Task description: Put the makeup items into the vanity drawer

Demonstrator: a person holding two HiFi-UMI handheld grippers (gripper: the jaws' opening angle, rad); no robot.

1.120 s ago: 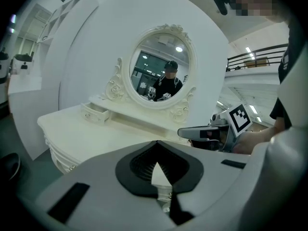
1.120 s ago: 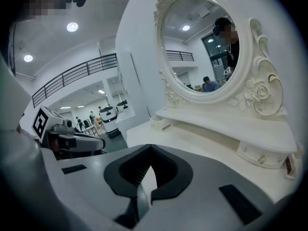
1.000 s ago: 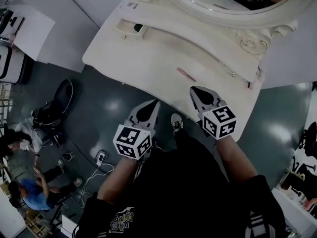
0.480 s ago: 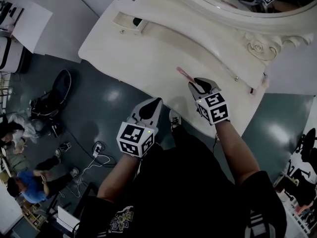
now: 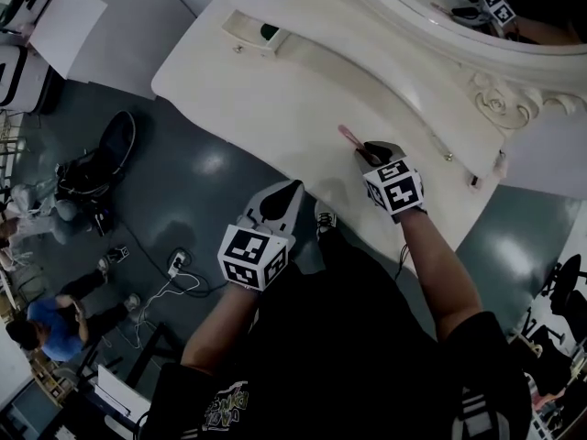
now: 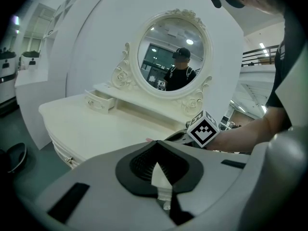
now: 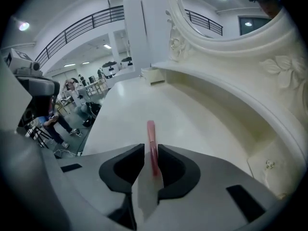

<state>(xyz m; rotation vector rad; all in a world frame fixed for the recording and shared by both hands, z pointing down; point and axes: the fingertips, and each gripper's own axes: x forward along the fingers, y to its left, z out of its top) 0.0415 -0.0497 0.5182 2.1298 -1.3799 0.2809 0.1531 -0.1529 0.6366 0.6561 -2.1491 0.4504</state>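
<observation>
Makeup stick (image 7: 150, 131) is pinched in my right tool (image 7: 151, 152), ready for the drawer (image 5: 248, 39); left tool (image 6: 158, 170) hangs pressed together, empty.

The makeup stick (image 5: 348, 137) is pink, the vanity (image 5: 266, 99) cream-white, the floor (image 5: 197, 200) dark teal.

I see the vanity top (image 5: 275, 99) as smooth cream paint with a soft satin sheen. The mirror (image 6: 173, 57) is glossy glass. The pink stick (image 7: 151, 137) looks like smooth, shiny plastic. The left gripper (image 6: 158, 166) is matt grey plastic with ribbed black pads (image 6: 138, 165). The floor (image 5: 202, 200) is polished and mirrors the lights.
</observation>
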